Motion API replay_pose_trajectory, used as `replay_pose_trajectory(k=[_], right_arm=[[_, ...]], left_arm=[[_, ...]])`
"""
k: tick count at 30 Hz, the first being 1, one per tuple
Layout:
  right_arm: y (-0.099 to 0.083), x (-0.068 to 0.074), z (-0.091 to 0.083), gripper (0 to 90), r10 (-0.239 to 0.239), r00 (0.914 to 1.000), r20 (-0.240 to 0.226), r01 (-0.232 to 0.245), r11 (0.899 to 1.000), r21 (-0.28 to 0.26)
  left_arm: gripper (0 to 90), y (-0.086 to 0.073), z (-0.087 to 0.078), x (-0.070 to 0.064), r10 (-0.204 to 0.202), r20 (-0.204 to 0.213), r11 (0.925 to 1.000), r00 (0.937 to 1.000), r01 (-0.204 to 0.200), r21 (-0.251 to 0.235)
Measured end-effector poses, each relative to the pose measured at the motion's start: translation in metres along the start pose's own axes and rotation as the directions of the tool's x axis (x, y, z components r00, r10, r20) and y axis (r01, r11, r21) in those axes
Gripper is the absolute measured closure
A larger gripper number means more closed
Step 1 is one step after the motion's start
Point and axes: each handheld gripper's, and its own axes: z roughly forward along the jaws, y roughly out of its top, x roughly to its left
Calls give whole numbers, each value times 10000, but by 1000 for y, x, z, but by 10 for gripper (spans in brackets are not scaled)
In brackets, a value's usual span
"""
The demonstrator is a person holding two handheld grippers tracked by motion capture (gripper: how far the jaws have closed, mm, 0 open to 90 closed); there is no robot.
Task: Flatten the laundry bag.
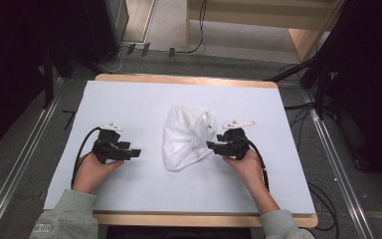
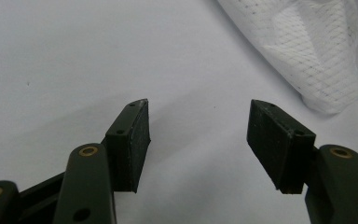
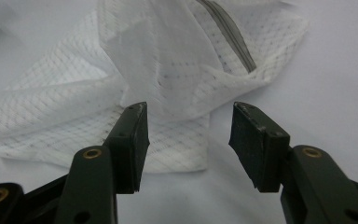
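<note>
A crumpled white mesh bag (image 1: 186, 137) with a grey zipper lies in the middle of the white table cover. My left gripper (image 1: 135, 153) rests to the left of the bag, open and empty, well apart from it. In the left gripper view the gripper (image 2: 198, 126) has bare cover between its jaws, and a corner of the mesh bag (image 2: 307, 51) shows at the upper right. My right gripper (image 1: 211, 146) stands open at the bag's right edge. In the right gripper view its jaws (image 3: 189, 126) straddle a fold of the mesh bag (image 3: 168, 84) without closing on it.
The white cover (image 1: 129, 99) spans a wooden table (image 1: 189, 79) whose edge shows at the back and front. Dark stands and cables flank the table on both sides. Bare cover lies left of and in front of the bag.
</note>
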Motion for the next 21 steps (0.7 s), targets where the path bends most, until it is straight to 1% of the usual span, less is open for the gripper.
replay_pose_trajectory(k=[1, 2, 3, 6, 7, 8, 9, 10, 11, 13, 15, 17, 18, 20, 21], right_arm=[[3, 3, 2, 466, -94, 9999, -99, 93, 9999, -86], [3, 3, 2, 466, -94, 9999, -99, 93, 9999, -86], [6, 7, 6, 448, -198, 9995, -241, 195, 9997, -144], [8, 9, 10, 452, -328, 9992, -233, 324, 9993, -175], [12, 12, 15, 521, -402, 9991, -105, 400, 9991, -161], [12, 12, 17, 556, -461, 9989, -35, 461, 9988, -166], [12, 12, 17, 556, -461, 9989, -35, 461, 9988, -166], [13, 12, 19, 614, -542, 9985, 101, 543, 9985, -96], [15, 12, 22, 760, -525, 9983, 249, 529, 9985, -155], [18, 12, 23, 832, -386, 9990, 235, 392, 9988, -284], [20, 13, 23, 846, -397, 9990, 203, 404, 9986, -335], [27, 16, 21, 869, -508, 9986, 169, 519, 9963, -679], [27, 16, 21, 869, -508, 9986, 169, 519, 9963, -679], [33, 22, 20, 877, -610, 9981, -15, 606, 9941, -899], [33, 22, 20, 877, -610, 9981, -15, 606, 9941, -899]], left_arm=[[399, 0, 0, 0, 16, -15, 10000, 10000, -16, 4], [399, -1, -1, 0, 8, -15, 10000, 10000, -8, 4], [399, -1, -1, 0, 21, -16, 10000, 10000, -21, -11], [398, -3, -3, 0, -22, -56, 10000, 10000, 22, -34], [399, -4, -5, 1, -82, -109, 9999, 9999, 80, -102], [399, -4, -5, 1, -82, -109, 9999, 9999, 80, -102], [399, -5, -6, 2, -85, -92, 9999, 9999, 85, -92], [399, -6, -6, 2, -127, -116, 9999, 9999, 126, -109], [399, -7, -8, 3, -180, -135, 9998, 9997, 178, -119], [399, -8, -10, 4, -180, -163, 9997, 9997, 177, -137], [399, -9, -11, 4, -230, -181, 9996, 9996, 227, -157], [398, -11, -13, 6, -311, -185, 9993, 9993, 307, -197], [399, -11, -13, 6, -311, -185, 9993, 9993, 307, -197], [399, -12, -15, 6, -367, -244, 9990, 9990, 361, -248], [399, -13, -15, 6, -406, -305, 9988, 9987, 397, -292]])
